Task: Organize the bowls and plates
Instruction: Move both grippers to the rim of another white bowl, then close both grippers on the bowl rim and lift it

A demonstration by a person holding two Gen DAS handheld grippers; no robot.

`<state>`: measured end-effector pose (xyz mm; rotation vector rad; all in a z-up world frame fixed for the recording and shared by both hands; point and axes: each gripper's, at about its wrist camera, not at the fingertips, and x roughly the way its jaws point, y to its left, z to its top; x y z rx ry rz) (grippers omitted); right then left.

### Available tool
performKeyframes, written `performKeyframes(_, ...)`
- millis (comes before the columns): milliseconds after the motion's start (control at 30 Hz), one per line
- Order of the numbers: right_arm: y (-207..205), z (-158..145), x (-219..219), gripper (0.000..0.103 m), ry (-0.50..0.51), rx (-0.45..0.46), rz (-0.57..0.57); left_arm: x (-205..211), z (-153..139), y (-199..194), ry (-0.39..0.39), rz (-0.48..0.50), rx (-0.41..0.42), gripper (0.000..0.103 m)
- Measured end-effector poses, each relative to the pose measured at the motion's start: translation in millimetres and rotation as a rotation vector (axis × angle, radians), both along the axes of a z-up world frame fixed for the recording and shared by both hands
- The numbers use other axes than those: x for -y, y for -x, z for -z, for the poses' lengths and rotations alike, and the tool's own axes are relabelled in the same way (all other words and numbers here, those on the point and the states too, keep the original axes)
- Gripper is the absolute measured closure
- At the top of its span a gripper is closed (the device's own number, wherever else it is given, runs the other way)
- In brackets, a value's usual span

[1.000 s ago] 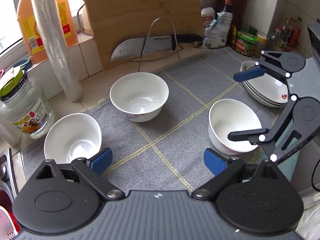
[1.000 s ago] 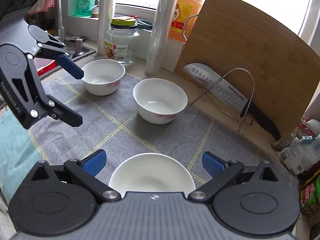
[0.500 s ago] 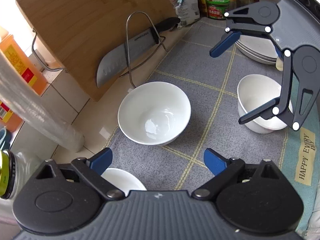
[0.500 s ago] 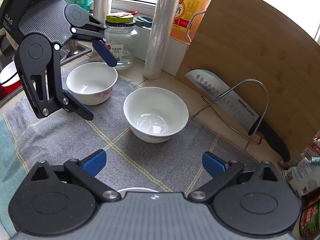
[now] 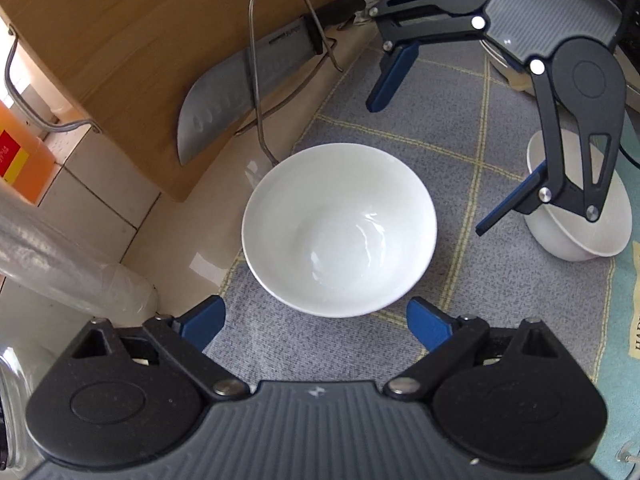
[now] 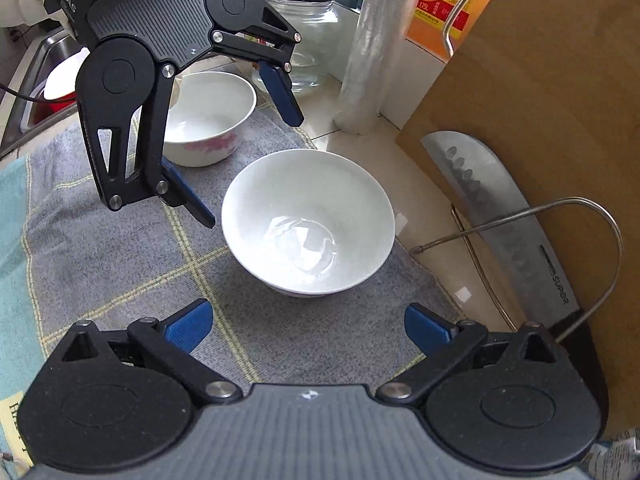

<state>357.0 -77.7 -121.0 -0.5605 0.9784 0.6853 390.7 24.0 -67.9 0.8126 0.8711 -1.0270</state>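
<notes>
Both my grippers hang wide open, holding nothing: left gripper (image 5: 316, 322), right gripper (image 6: 306, 326). The middle bowl (image 5: 339, 229) sits between them on the grey mat (image 5: 400, 112), equally near both.

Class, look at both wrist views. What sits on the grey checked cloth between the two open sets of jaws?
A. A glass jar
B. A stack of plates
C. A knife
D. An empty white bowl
D: the empty white bowl stands on the cloth, in the middle of both views.
</notes>
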Motion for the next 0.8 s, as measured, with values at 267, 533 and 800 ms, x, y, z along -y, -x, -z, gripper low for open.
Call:
performKeyframes(267,-20,24,-5,0.000,0.040,-0.037,-0.088,7,15,-11,-0.023,0.031,-0.024,0.009)
performKeyframes(533,-30,28,-7,0.009,0.028,-0.026,-0.135,11,17,-11,-0.021,0.085,-0.016,0.015)
performKeyframes(800,-28,24,-6,0.015,-0.014,0.004,-0.180,10,16,-7,0.004,0.136,-0.009,0.015)
